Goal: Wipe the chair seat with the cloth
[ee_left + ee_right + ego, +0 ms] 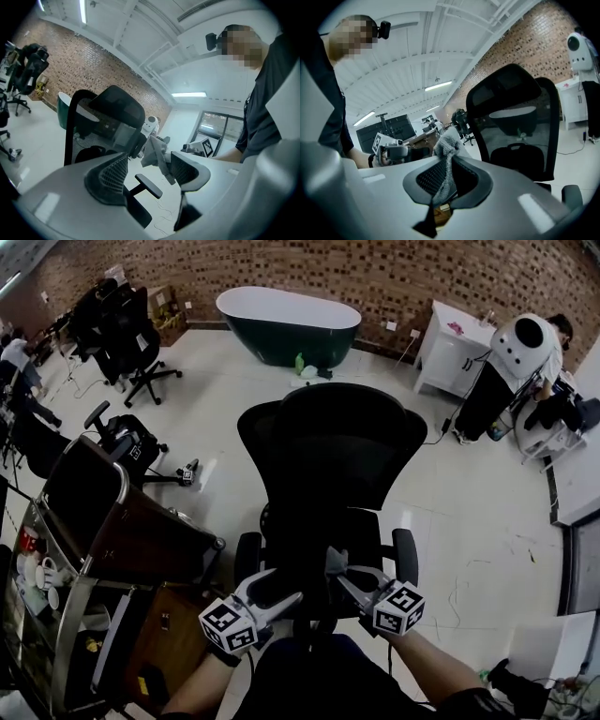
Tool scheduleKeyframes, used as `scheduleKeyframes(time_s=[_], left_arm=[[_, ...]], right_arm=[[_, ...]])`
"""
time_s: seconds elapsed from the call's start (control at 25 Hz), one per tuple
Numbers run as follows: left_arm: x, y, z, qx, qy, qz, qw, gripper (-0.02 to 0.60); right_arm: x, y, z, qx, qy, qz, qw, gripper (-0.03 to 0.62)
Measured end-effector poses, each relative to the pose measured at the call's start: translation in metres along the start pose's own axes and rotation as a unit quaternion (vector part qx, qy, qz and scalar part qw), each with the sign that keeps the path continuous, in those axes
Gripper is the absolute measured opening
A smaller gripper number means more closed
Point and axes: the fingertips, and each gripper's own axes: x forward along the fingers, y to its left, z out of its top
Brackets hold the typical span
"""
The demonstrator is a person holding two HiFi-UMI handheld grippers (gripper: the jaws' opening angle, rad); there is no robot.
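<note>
From the head view, a black office chair [328,456] is filling the middle of the frame, its dark seat [314,545] lying below the backrest. At the bottom centre, the person is holding both claws over the near part of the seat, and I cannot tell whether either is touching it. The left claw [284,585] is showing its jaws spread, and the right claw [337,568] is sitting just beside it. A dark green bathtub [286,324] is standing against the brick wall at the top, and more office chairs [131,334] are standing at the upper left.

In the left gripper view, the left claw's jaws are standing wide apart with nothing gripped between them. A grey cloth [153,152] is hanging in the middle of the frame, just beyond the right-hand jaw. It is dangling from the tips of the right claw, whose marker cube is showing at centre right. The chair's backrest is rising at centre left, and one armrest [148,185] is showing low between the jaws.

In the right gripper view, the right claw's jaws are pressing together on the cloth and pinching it. A tuft is bunching above the tips, and a strand is running down between the pads. The backrest is towering at the right, and the left claw is showing at centre left.
</note>
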Motion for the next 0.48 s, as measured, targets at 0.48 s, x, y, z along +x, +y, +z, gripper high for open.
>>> scheduleKeyframes(time_s=[0.48], left_arm=[[0.053,0.116,-0.086,-0.038,0.059,0.062,0.9956,0.315]], right_arm=[[0.143,-0.113,-0.089,-0.015,0.133,0.038,0.990,0.035]])
